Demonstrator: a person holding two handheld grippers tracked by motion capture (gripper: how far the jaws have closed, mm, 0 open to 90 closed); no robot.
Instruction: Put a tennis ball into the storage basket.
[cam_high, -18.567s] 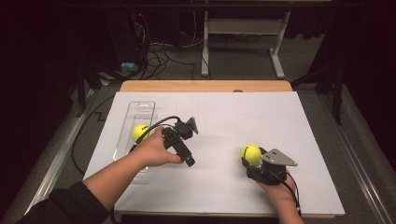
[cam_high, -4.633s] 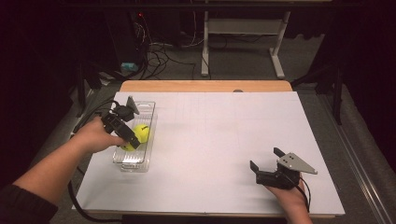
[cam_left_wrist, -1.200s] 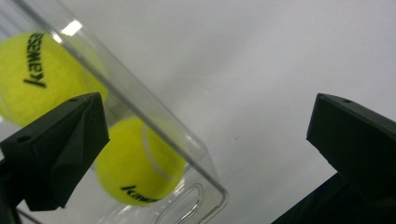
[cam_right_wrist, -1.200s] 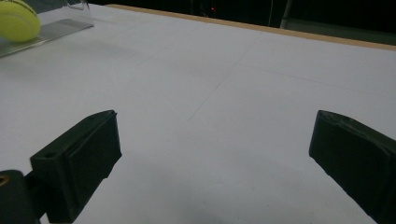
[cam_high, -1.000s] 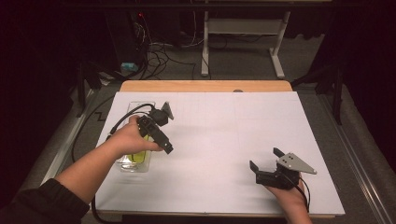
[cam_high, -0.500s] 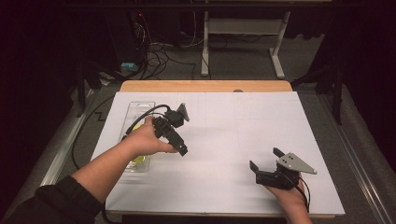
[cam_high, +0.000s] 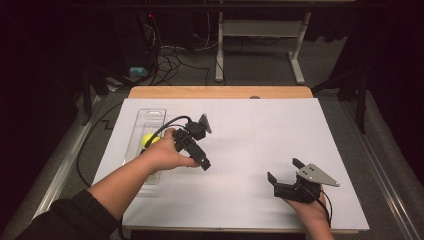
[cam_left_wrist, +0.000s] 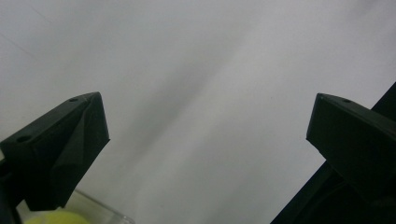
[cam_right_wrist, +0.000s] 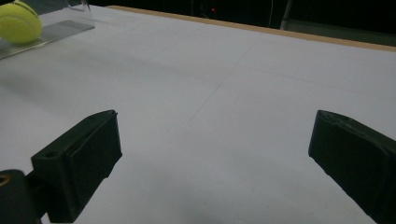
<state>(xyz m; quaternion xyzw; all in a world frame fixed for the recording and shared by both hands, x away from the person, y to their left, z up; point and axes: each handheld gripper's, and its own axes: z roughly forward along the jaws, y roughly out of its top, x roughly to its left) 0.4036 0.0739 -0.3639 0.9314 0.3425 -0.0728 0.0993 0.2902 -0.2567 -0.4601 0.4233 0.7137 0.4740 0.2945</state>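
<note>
A yellow tennis ball (cam_high: 148, 140) lies in a clear plastic tray (cam_high: 149, 116) at the left of the white table. My left gripper (cam_high: 199, 156) hovers just right of the tray, pointing down and toward the table's middle. Its jaws stand wide apart over bare white surface (cam_left_wrist: 205, 116), with the ball (cam_left_wrist: 49, 218) at the lower left corner of that view. My right gripper (cam_high: 284, 171) rests near the front right, open and empty (cam_right_wrist: 215, 135), facing the far-off ball (cam_right_wrist: 17, 21) and tray (cam_right_wrist: 56, 30).
A white sheet (cam_high: 260, 135) covers the table, with a wooden strip (cam_high: 220, 92) along the back edge. Beyond it are a dark floor, loose cables (cam_high: 170, 55) and a stand's white legs (cam_high: 297, 45). The left gripper's black cable (cam_high: 165, 126) loops over the tray.
My left gripper has moved right, away from the tray and out over the table, leaving the ball in the tray. The right gripper has stayed put.
</note>
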